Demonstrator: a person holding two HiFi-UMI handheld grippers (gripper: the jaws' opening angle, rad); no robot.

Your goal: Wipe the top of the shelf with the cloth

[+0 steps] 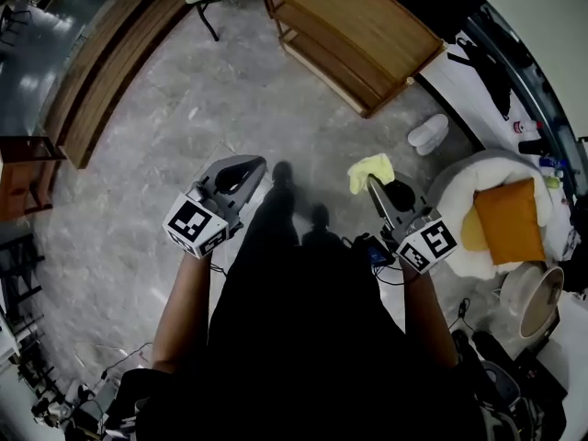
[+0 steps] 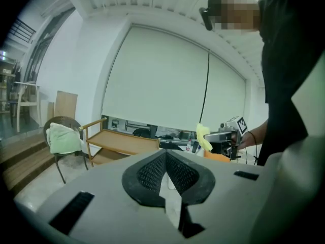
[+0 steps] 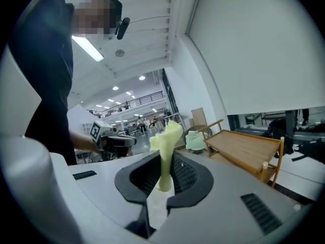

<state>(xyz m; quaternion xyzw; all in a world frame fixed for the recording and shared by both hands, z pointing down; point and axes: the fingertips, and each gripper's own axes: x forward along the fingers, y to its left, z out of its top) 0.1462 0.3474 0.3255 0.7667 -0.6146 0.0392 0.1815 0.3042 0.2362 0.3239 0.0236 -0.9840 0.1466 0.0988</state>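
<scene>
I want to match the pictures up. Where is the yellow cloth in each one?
Head view: the yellow cloth sits right of centre, at the right tool's tip.
Left gripper view: small, right of centre, far off.
Right gripper view: dead centre, pinched between the jaws.
Shared landmark: the wooden shelf.

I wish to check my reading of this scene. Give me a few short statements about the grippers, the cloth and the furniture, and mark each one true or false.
1. The right gripper holds the yellow cloth between its jaws. True.
2. The left gripper grips a second cloth. False: its jaws are together with nothing between them.
3. The cloth lies on top of the wooden shelf. False: it is held in the air, and the shelf stands apart from it, further ahead.
4. An orange cushion rests on the white round seat at the person's right. True.
</scene>
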